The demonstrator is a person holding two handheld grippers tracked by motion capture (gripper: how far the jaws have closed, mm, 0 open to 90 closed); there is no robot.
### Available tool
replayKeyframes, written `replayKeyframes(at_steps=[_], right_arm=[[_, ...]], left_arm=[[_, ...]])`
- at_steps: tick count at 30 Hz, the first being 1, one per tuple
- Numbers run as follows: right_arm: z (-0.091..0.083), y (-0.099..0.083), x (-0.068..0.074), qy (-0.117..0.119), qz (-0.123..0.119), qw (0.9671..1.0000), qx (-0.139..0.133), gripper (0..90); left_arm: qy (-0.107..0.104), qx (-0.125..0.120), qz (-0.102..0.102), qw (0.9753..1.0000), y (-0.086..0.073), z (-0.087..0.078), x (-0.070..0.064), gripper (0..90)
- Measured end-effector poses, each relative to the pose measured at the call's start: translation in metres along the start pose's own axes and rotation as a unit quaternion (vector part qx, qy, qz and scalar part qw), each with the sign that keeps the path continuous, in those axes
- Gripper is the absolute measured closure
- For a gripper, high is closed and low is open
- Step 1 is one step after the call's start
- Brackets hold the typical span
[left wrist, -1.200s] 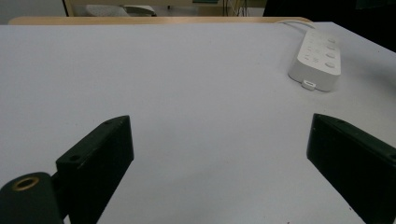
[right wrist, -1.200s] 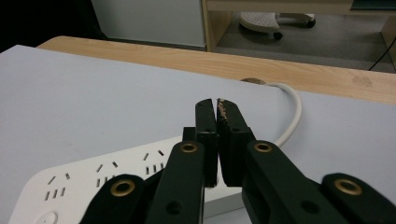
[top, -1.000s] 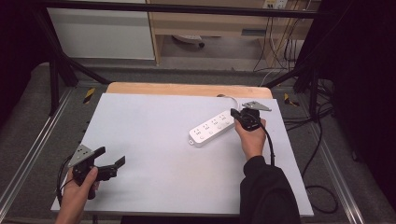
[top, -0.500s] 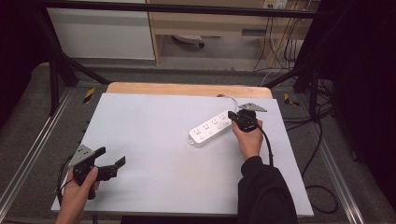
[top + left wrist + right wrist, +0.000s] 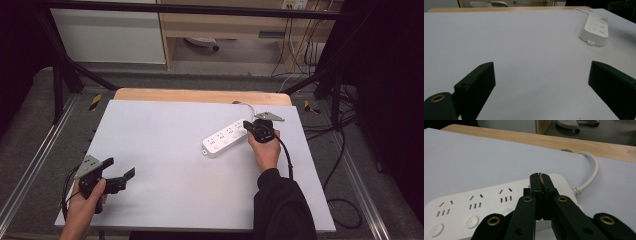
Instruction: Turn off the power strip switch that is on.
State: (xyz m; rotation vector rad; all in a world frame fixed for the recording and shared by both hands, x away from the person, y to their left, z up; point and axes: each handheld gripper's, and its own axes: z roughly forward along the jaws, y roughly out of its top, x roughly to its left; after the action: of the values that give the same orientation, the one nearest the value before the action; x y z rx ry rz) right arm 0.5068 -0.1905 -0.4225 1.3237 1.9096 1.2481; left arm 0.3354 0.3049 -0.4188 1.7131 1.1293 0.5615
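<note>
- The white power strip [image 5: 226, 138] lies flat on the grey table top [image 5: 165, 150], right of centre in the high view, slanting from lower left to upper right.
- Its white cable [image 5: 592, 173] leaves the far end and curves toward the wooden edge [image 5: 574, 141] at the top of the right gripper view.
- The right gripper [image 5: 248, 127] sits at the strip's upper-right end in the high view, held by the person's right hand [image 5: 265, 149].
- In the right gripper view its jaws are pressed together with nothing between them, their tips over the cable end of the strip, beside the last socket; whether they touch the casing cannot be told.
- The left gripper [image 5: 120, 172] is in the lower left of the high view, well apart from the strip, held in the left hand [image 5: 82, 205].
- Its jaws stand wide apart and empty above the bare table; the strip shows in the upper right of the left gripper view.
</note>
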Motion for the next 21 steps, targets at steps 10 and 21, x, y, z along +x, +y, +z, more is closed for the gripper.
replayKeyframes(at_steps=[10,21], right_arm=[[0.003,-0.004,0.004,0.009,-0.004,0.9999,0.002,90.0],[0.007,-0.014,0.007,0.015,0.014,0.9998,0.006,90.0]], left_arm=[[0.002,0.002,0.003,1.0000,0.000,0.000,-0.001,7.1],[0.005,0.001,0.005,1.0000,0.000,0.000,-0.001,7.1]])
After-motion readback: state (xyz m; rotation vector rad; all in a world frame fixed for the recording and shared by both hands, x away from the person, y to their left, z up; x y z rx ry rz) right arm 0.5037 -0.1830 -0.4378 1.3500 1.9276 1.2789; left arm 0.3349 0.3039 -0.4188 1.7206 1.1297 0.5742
